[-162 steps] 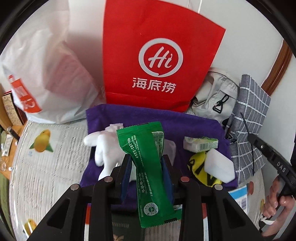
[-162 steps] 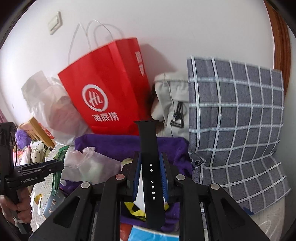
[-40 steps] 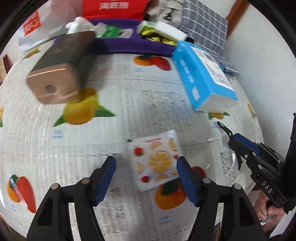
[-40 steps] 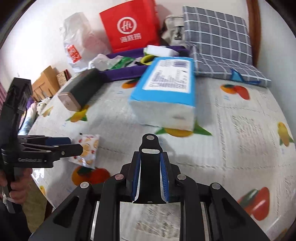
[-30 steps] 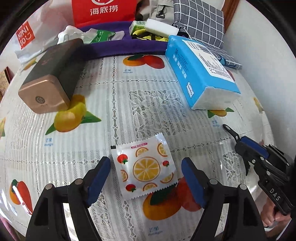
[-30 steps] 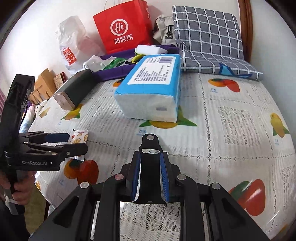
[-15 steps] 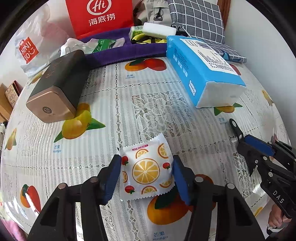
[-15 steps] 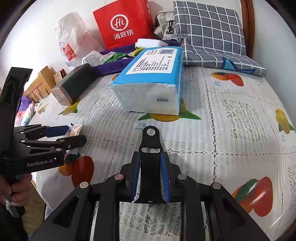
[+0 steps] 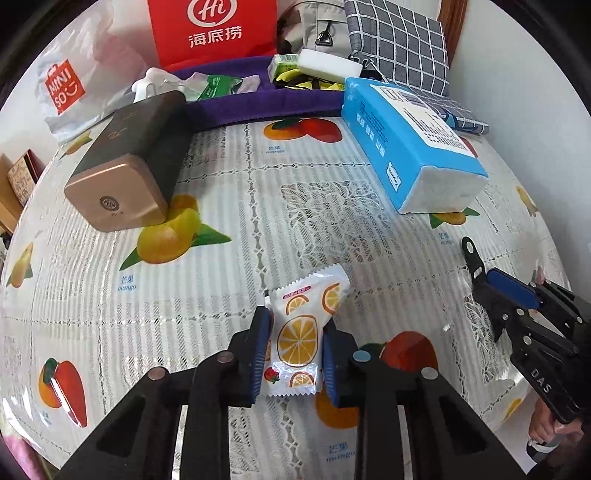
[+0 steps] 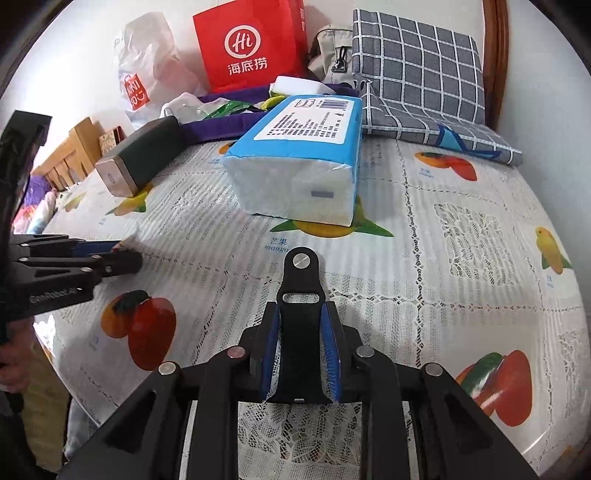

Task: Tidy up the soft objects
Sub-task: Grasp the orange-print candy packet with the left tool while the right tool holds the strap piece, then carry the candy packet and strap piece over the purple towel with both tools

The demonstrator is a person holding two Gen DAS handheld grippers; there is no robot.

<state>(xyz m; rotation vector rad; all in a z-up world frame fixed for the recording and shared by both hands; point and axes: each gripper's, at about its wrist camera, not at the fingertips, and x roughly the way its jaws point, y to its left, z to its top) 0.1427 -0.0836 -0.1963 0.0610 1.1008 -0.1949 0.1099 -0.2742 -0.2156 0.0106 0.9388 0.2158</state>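
Orange-printed sachet (image 9: pixel 300 328) shows between closing left fingers (image 9: pixel 260 350), hidden rightward.

Tablecloth (image 9: pixel 258 206): glossy plastic, ribbed, lace-patterned, printed with fruit. On it, fruit-printed sachet (image 9: pixel 301 332): shiny crinkled film. Tissue pack (image 9: pixel 402 144): smooth blue plastic wrap. Dark box (image 9: pixel 136 147): matt sides, satin metallic end. Behind the tablecloth's far edge, purple cloth (image 9: pixel 258 103): soft, napped; red bag (image 9: pixel 214 29): smooth paper; checked cushion (image 10: pixel 417 66): woven fabric. Black strap (image 10: pixel 301 332): matt, rubber-like.
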